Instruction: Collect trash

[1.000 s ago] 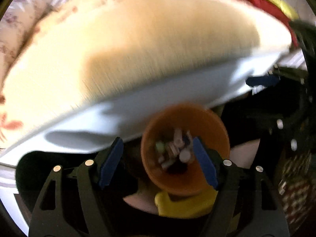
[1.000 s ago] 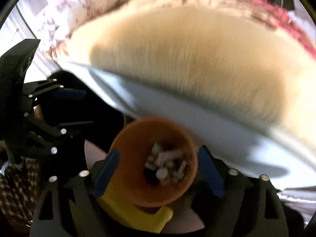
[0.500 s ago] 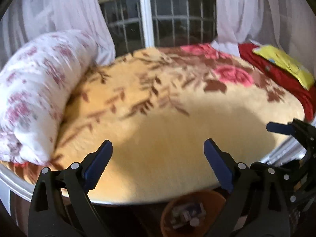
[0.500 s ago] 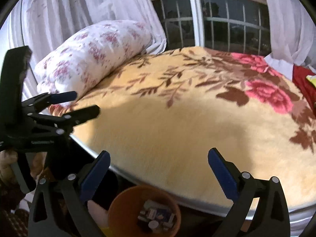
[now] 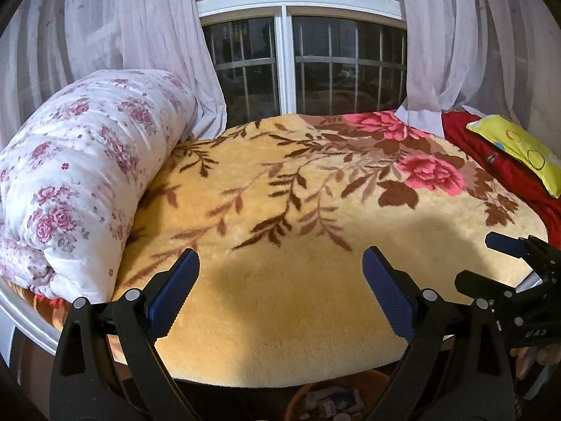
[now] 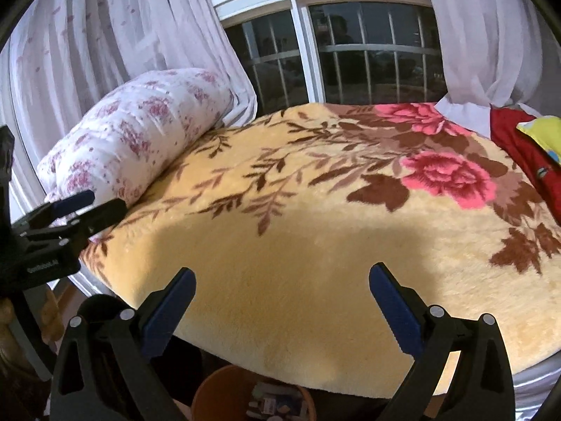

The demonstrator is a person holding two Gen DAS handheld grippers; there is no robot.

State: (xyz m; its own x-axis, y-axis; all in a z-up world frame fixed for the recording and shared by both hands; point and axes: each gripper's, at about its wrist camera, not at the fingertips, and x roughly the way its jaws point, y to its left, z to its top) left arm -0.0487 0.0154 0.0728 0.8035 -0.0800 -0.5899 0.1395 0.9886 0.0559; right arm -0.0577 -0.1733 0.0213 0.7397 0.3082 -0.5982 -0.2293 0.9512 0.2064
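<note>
An orange bin [image 6: 214, 391] with several pieces of trash [image 6: 270, 405] inside stands on the floor below the bed's front edge; its rim also shows in the left wrist view [image 5: 368, 379]. My left gripper [image 5: 280, 287] is open and empty above the bed's near edge; it also shows at the left of the right wrist view [image 6: 70, 210]. My right gripper [image 6: 282, 301] is open and empty over the blanket, and shows at the right of the left wrist view [image 5: 505, 256]. No loose trash shows on the bed.
A yellow floral blanket [image 5: 298, 245] covers the bed. A rolled white flowered quilt [image 5: 80, 182] lies at the left. A red cloth [image 5: 508, 168] and a yellow pillow [image 5: 519, 147] lie at the right. A barred window [image 5: 291, 59] with curtains stands behind.
Both grippers have risen from pointing down at the orange bin to looking level across the bed. The bin has dropped to the bottom edge of both views.
</note>
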